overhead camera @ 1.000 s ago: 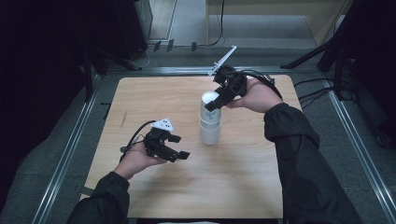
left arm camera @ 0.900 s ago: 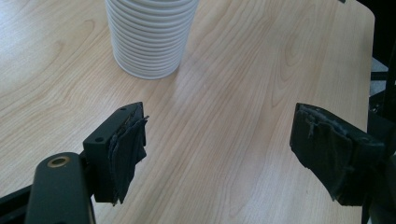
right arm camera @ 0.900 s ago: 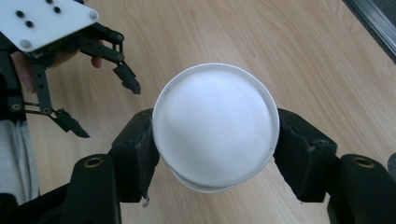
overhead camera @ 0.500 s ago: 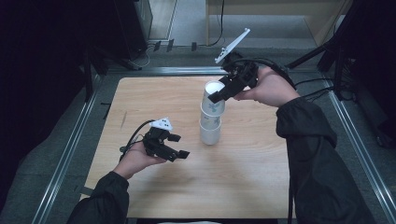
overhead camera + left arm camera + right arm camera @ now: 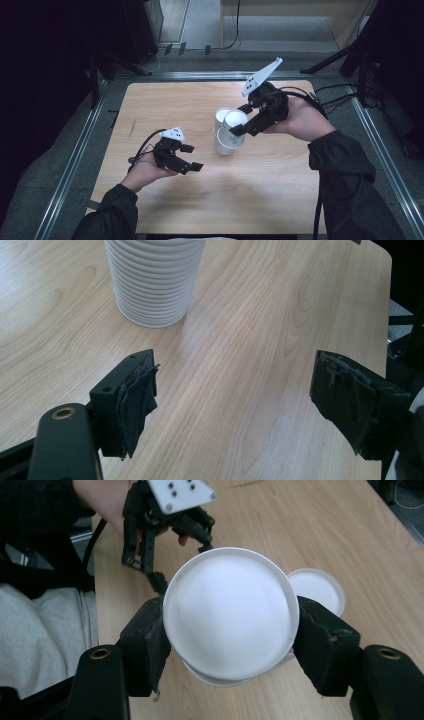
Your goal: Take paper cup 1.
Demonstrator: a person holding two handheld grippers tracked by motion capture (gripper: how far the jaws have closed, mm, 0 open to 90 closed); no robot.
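Observation:
A stack of white ribbed paper cups (image 5: 221, 144) stands upright mid-table; its base shows in the left gripper view (image 5: 152, 280) and its top rim in the right gripper view (image 5: 318, 587). My right gripper (image 5: 239, 127) is shut on a white cup (image 5: 235, 120), held tilted just right of the stack's top. In its own view the jaws clamp the cup's (image 5: 230, 612) sides at the rim, with the right gripper (image 5: 227, 645) around it. My left gripper (image 5: 192, 165) rests low to the left of the stack, open with nothing between its jaws (image 5: 235, 400).
The wooden table (image 5: 280, 200) has bare room in front of and to the right of the stack. A metal rail (image 5: 75, 160) frames the table. Cables (image 5: 330, 95) trail off the far right corner.
My right gripper has pulled the top cup off the stack and carried it right and slightly up. The stack now stands a little lower. The left gripper has stayed put.

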